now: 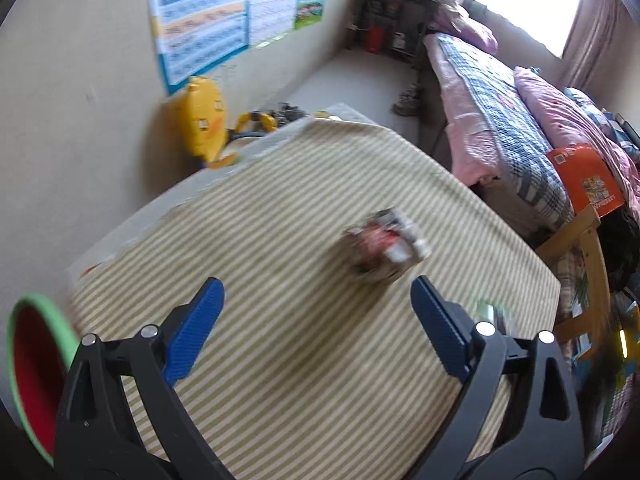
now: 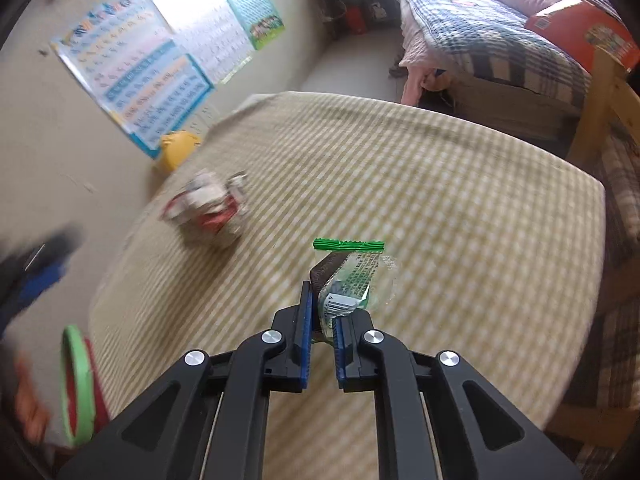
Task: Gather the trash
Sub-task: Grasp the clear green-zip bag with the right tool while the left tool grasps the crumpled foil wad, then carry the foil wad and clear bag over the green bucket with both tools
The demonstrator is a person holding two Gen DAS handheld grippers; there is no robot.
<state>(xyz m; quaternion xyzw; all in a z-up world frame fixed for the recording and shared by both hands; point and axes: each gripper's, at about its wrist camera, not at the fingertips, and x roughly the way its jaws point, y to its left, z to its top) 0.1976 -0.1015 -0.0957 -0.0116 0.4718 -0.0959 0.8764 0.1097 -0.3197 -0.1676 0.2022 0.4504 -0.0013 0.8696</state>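
A crumpled red and white wrapper (image 1: pixel 386 246) lies on the striped tablecloth (image 1: pixel 280 220), just beyond my left gripper (image 1: pixel 316 292), whose blue pads stand wide open with nothing between them. The same wrapper (image 2: pixel 208 208) shows blurred at the left of the right wrist view. My right gripper (image 2: pixel 322 312) is shut on a green and clear snack wrapper (image 2: pixel 350 276), which sticks up past the fingertips above the tablecloth (image 2: pixel 440 220). A red bin with a green rim (image 1: pixel 32 372) sits at the table's left edge; the bin (image 2: pixel 78 384) also appears at lower left in the right wrist view.
A wall with posters (image 1: pixel 200 16) runs along the table's far left, with a yellow toy (image 1: pixel 206 120) below it. A bed with checked bedding (image 1: pixel 500 120) and an orange box (image 1: pixel 584 180) stand to the right, beside a wooden chair frame (image 1: pixel 588 248).
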